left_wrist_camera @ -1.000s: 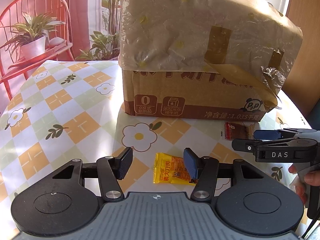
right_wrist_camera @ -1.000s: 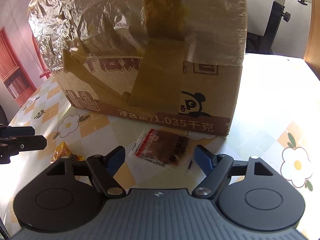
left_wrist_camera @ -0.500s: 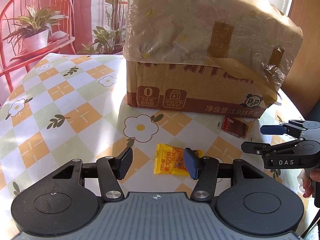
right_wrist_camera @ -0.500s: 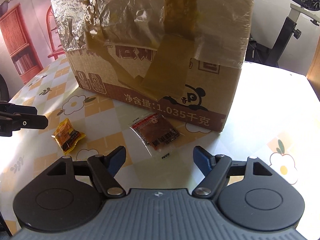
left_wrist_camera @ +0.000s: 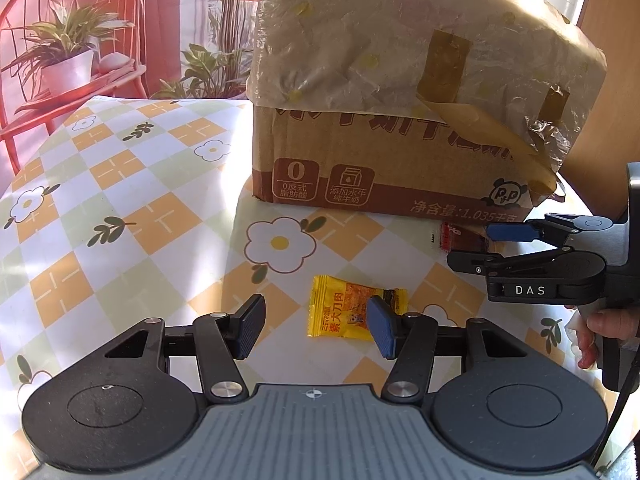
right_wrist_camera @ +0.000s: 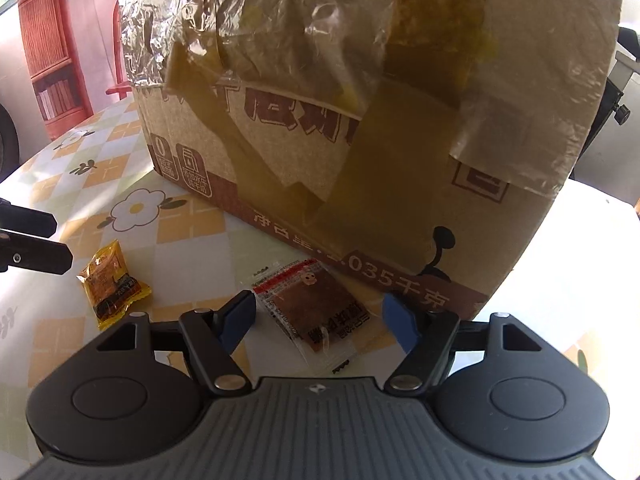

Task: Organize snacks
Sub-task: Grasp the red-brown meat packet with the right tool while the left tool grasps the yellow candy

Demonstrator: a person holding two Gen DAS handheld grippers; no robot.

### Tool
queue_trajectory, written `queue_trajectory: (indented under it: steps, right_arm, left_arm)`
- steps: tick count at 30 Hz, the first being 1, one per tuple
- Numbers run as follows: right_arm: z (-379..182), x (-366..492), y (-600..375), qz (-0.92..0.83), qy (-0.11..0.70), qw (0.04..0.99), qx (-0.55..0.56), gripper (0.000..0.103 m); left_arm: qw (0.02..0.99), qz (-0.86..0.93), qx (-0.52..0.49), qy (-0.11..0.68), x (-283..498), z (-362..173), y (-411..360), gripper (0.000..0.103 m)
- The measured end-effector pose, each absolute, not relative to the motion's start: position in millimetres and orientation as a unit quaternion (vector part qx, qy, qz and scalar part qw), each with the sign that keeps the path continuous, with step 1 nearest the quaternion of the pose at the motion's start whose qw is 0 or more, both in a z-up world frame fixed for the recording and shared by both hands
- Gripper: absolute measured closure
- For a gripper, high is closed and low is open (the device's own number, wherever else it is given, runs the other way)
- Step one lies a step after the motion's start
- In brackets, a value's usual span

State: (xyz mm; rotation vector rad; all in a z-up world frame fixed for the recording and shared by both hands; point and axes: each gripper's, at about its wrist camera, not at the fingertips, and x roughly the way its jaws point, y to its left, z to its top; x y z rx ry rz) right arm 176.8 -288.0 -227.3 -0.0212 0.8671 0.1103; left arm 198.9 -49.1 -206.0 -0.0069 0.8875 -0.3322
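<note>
A yellow snack packet (left_wrist_camera: 352, 312) lies on the tablecloth just ahead of my open left gripper (left_wrist_camera: 316, 326), close to the right finger; it also shows in the right wrist view (right_wrist_camera: 112, 284). A clear packet with a brown snack (right_wrist_camera: 316, 312) lies between the fingers of my open right gripper (right_wrist_camera: 320, 320), against the foot of the big cardboard box (right_wrist_camera: 360, 120). In the left wrist view the brown packet (left_wrist_camera: 460, 238) is partly hidden behind the right gripper (left_wrist_camera: 476, 248). Both grippers are empty.
The taped, plastic-covered cardboard box (left_wrist_camera: 400, 100) fills the back of the table. The tablecloth (left_wrist_camera: 120, 220) has orange checks and flowers. A red chair with potted plants (left_wrist_camera: 68, 60) stands beyond the table's left edge. A red bookshelf (right_wrist_camera: 52, 52) stands far left.
My right gripper has moved forward and down, so the brown packet now lies between its fingers. My left gripper has drawn slightly closer to the yellow packet.
</note>
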Motion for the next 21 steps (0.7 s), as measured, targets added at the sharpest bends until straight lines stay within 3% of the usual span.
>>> queue_trajectory:
  steps: [4, 18, 21]
  right_arm:
    - [-221.6, 172.0, -285.6, 0.049, 0.433, 0.9, 0.007, 0.041]
    - [-224.5, 186.4, -270.3, 0.028, 0.43, 0.902, 0.022, 0.039]
    - [-224.4, 183.4, -263.9, 0.018, 0.43, 0.903, 0.003, 0.057]
  left_arm:
    - [0.888, -0.16, -0.008, 0.431, 198.1, -209.9, -45.9, 0.045]
    - [0.887, -0.156, -0.012, 0.434, 198.5, -214.6, -44.8, 0.045]
    - [0.889, -0.158, -0.009, 0.431, 204.1, -212.8, -45.6, 0.045]
